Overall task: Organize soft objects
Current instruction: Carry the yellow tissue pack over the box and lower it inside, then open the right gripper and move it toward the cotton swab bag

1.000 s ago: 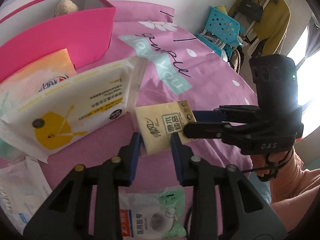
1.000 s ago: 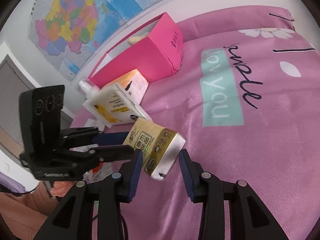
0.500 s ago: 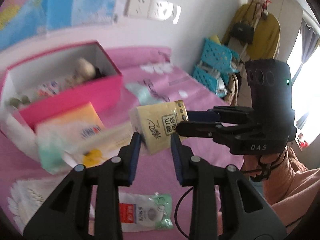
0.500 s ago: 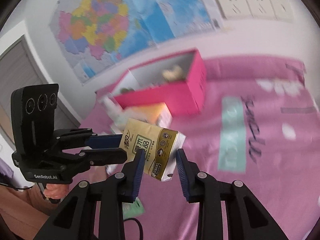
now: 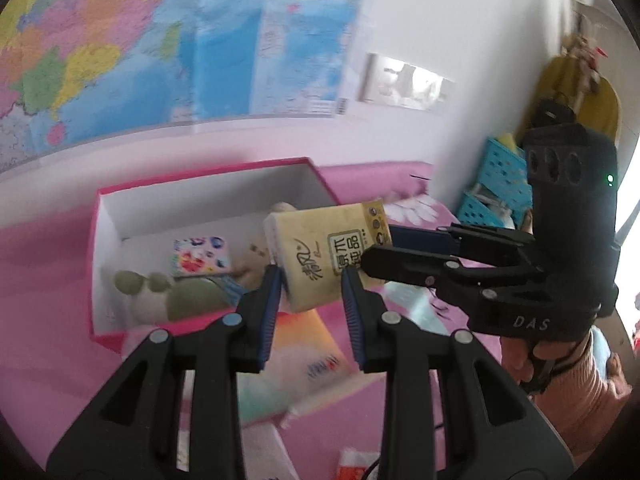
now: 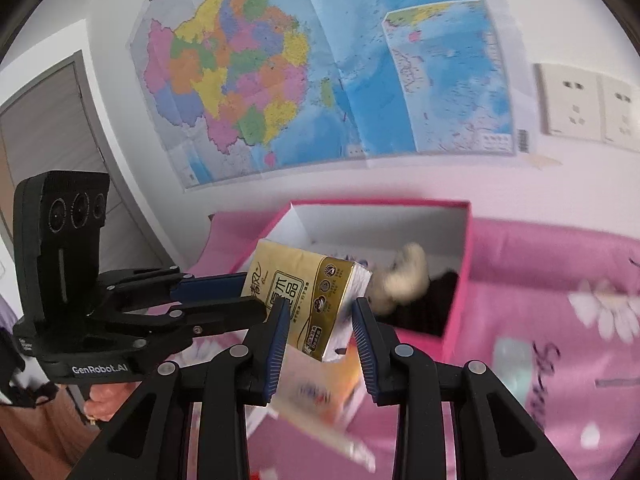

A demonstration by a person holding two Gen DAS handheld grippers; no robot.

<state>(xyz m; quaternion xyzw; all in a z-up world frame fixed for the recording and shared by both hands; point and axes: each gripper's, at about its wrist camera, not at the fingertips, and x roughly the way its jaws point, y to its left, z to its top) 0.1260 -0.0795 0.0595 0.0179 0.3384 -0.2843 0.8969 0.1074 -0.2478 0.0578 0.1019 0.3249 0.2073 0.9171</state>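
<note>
Yellow tissue pack (image 5: 328,256) clamped by left gripper (image 5: 310,300) and right gripper (image 6: 320,328), pink box (image 5: 120,334) just beyond, contents blurred, perhaps a plush toy

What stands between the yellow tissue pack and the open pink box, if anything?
Nothing visible blocks the way. Both claws, left claw and right claw, hold the tissue pack in the air before the pink box, above the packs on the bed. The box is open on top and already holds a plush toy and other soft items.
</note>
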